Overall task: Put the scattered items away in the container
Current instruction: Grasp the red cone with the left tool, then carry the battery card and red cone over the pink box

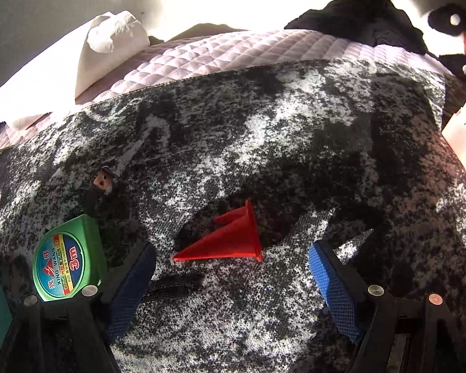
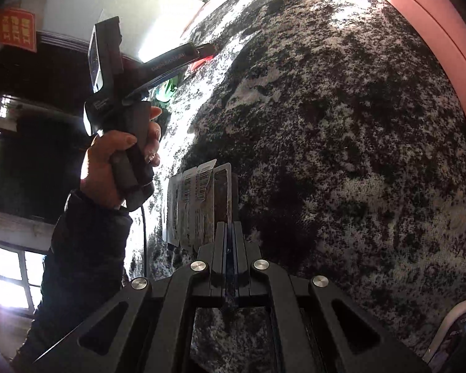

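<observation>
A red plastic cone [image 1: 226, 239] lies on its side on the speckled black-and-white cloth [image 1: 264, 130]. My left gripper [image 1: 231, 248] is open and its blue pads [image 1: 332, 286] stand on either side of the cone, apart from it. A green 3 m tape measure [image 1: 66, 258] lies just outside the left finger. In the right wrist view my right gripper [image 2: 230, 227] is shut on a white strip of barcoded sachets [image 2: 195, 205]. A hand [image 2: 115, 161] holds the left gripper [image 2: 202, 51] over the cone [image 2: 202, 62], which is largely hidden there.
White tissue [image 1: 77, 62] lies on a pink quilted pad [image 1: 217, 52] at the back left. Black cloth [image 1: 366, 15] and a black-and-orange plush toy [image 1: 463, 34] sit at the back right. A pink curved rim [image 2: 435, 31] borders the cloth. A white-rimmed object [image 2: 453, 323] is at the lower right.
</observation>
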A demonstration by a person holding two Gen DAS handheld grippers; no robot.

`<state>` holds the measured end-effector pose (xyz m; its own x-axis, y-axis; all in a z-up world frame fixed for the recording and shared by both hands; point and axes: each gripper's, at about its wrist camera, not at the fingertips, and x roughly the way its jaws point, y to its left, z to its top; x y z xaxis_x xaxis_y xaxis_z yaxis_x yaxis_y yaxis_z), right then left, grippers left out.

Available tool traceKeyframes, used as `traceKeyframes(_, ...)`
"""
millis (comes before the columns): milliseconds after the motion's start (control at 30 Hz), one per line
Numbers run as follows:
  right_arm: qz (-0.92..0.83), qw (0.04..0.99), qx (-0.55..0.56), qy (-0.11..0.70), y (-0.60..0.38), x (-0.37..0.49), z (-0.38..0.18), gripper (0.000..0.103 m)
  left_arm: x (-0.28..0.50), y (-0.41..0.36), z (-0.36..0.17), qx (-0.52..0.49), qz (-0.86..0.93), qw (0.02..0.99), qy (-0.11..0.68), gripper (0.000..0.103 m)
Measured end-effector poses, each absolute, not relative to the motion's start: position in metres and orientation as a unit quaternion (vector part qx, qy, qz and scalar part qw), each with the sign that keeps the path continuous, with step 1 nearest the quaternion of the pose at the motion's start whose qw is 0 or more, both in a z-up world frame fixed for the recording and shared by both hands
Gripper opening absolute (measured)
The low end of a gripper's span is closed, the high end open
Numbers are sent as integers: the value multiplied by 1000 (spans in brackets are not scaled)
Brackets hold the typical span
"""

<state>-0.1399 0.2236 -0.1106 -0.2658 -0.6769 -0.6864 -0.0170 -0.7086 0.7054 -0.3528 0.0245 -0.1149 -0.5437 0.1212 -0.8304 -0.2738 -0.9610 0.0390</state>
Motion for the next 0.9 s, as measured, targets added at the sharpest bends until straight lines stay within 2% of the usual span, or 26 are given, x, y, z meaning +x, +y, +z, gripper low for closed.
traceKeyframes(100, -730, 225, 566, -311, 225, -142, -112, 2, -352, 20, -122, -454, 880, 115, 76, 75)
traceKeyframes(133, -730, 225, 566, -309, 225, -142, -111, 2, -352, 18, -120, -451, 882, 112, 73, 65)
traceKeyframes(167, -731, 225, 567, -307, 227, -140, -110, 2, -351, 17, -118, -449, 884, 112, 72, 51)
traceKeyframes(467, -732, 223, 568, -302, 215, -143, -118, 2, -336, 12, -107, -437, 887, 121, 85, 51)
traceKeyframes(900, -775, 234, 522, -268, 201, -132, -80, 1, -251, -17, -15, -357, 922, 136, 57, 51)
